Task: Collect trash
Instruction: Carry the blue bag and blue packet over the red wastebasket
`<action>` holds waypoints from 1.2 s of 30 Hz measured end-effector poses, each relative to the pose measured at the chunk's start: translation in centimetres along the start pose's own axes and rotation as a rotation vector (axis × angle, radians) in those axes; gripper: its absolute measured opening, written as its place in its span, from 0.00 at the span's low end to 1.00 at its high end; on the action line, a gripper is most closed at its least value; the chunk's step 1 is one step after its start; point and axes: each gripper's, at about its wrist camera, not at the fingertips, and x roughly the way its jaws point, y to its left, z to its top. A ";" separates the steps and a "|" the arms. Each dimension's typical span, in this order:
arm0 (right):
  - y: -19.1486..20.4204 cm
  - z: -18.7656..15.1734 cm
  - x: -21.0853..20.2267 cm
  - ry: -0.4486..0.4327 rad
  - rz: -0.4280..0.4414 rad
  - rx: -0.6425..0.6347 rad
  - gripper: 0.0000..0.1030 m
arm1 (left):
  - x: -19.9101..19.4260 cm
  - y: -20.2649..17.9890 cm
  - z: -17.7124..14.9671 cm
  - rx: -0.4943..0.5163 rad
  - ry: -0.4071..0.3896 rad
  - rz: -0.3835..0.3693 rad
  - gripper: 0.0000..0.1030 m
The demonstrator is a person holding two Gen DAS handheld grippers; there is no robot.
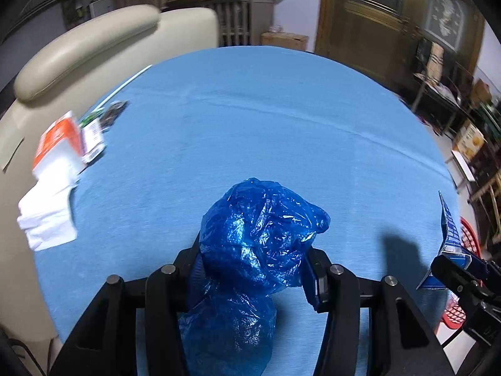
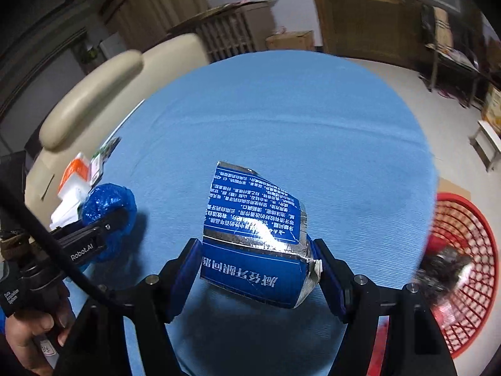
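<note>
Left gripper is clamped on a crumpled blue plastic bag, its fingers pressing into the wad from both sides so that the bag bulges out above and below them, held just over the blue-covered worktop. Right gripper pinches a torn blue carton with white print and a silvery lining; the carton sits crosswise between the fingers, its ripped flap sticking up and forward. Both pieces of trash are off the cloth and in the air. Off the worktop's right edge, lower down on the floor, stands a red mesh basket with some dark, blurred bits inside. At the far left edge of the worktop lie an orange-and-white packet, some white paper and a small printed wrapper, close together beside a cream padded chair. A person's hand grips the handle of the left tool.
</note>
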 end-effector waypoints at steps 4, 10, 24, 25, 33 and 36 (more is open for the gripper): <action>-3.9 -0.6 -2.1 -0.043 -0.050 0.063 0.71 | -0.3 -3.6 0.2 0.066 -0.010 -0.041 0.52; -9.8 -2.8 -5.5 -0.087 -0.184 0.132 0.71 | -0.9 -8.5 0.4 0.146 -0.023 -0.139 0.52; -19.8 -7.3 -9.5 -0.043 -0.364 0.265 0.71 | -3.6 -16.4 -1.6 0.324 -0.055 -0.325 0.52; -19.7 -7.1 -9.6 -0.041 -0.365 0.262 0.71 | -3.8 -16.8 -1.8 0.336 -0.057 -0.335 0.52; -21.3 -5.8 -9.8 -0.046 -0.351 0.258 0.72 | -4.8 -18.5 -2.2 0.388 -0.069 -0.372 0.52; -21.8 -5.3 -9.7 -0.049 -0.347 0.260 0.72 | -4.9 -18.8 -2.1 0.399 -0.069 -0.375 0.52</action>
